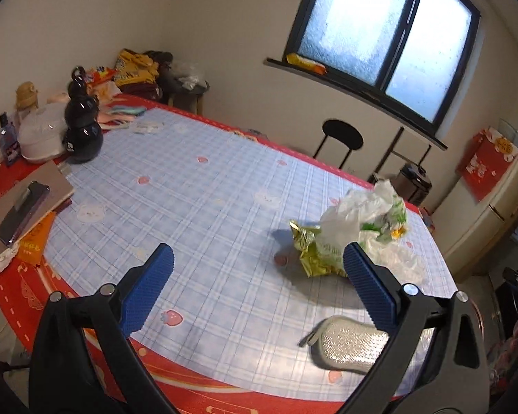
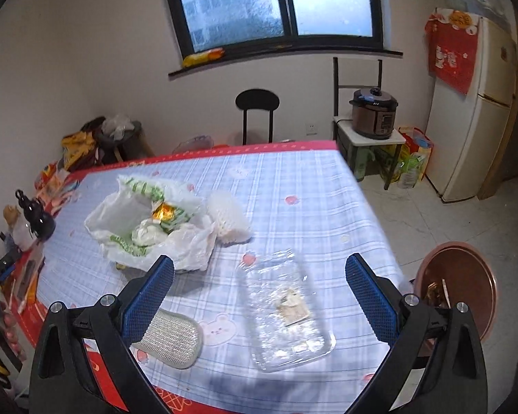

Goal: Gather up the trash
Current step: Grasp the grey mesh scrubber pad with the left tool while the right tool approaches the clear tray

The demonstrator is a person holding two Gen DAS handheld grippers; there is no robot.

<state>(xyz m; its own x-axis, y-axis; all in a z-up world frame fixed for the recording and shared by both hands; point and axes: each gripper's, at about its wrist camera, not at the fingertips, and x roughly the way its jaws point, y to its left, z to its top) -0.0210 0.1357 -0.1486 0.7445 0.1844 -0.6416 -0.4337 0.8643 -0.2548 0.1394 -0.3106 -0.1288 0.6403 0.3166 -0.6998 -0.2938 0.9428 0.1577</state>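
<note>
no legible text, green print on plastic bag (image 2: 145, 220) and red cloth (image 2: 449, 55) markings too blurred

Your right gripper (image 2: 259, 277) hangs wide open above the clear plastic tray (image 2: 286, 314).
The white bag (image 2: 145, 220) lies beyond the tray, foam net (image 2: 228, 219) touching it.

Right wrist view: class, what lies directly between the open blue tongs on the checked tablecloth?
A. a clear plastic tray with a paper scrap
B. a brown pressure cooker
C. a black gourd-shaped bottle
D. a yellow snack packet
A: the clear plastic tray lies between the right tongs, which hold nothing.
</note>
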